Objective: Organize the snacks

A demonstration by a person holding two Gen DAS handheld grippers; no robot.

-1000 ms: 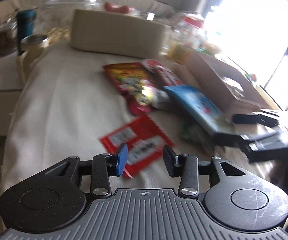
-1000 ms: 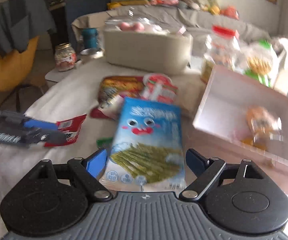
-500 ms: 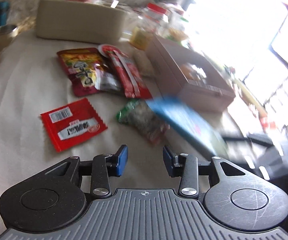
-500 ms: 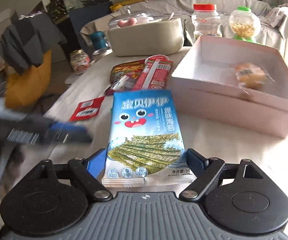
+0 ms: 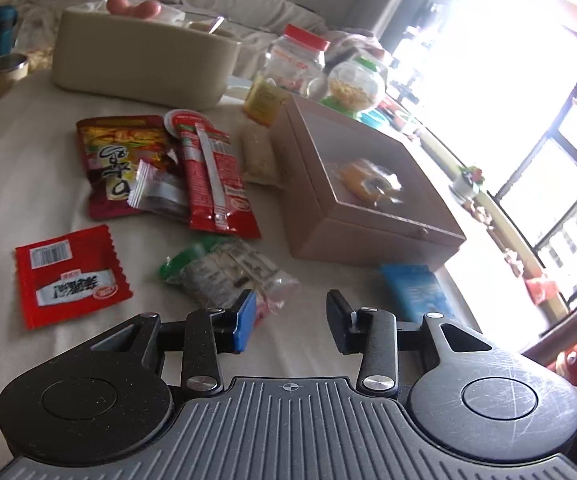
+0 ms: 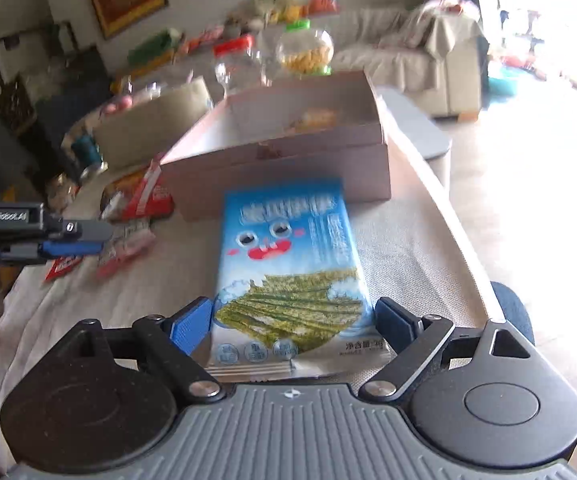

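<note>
My right gripper point(image 6: 293, 312) has a blue seaweed packet point(image 6: 288, 256) between its fingers, the pads at the packet's two long edges, and its jaws are opening. The packet lies flat on the cloth just in front of the pink box point(image 6: 280, 172); the left wrist view shows that packet point(image 5: 416, 292) beside the box point(image 5: 368, 236). A wrapped pastry point(image 5: 368, 180) is in the box. My left gripper point(image 5: 290, 312) is open with nothing in it, just behind a green packet point(image 5: 216, 272). A red sachet point(image 5: 68, 276) lies to its left. Red snack bags point(image 5: 168, 168) sit farther back.
A beige container point(image 5: 140, 64) stands at the back of the cloth-covered table point(image 5: 28, 168), with a red-lidded jar point(image 5: 296, 60) and a green-lidded round jar point(image 5: 356, 84) behind the box. The table's edge runs just right of the box. A sofa point(image 6: 408, 64) is beyond.
The right gripper carried the blue packet rightward and set it down in front of the box. The left gripper moved right, from over the red sachet to behind the green packet.
</note>
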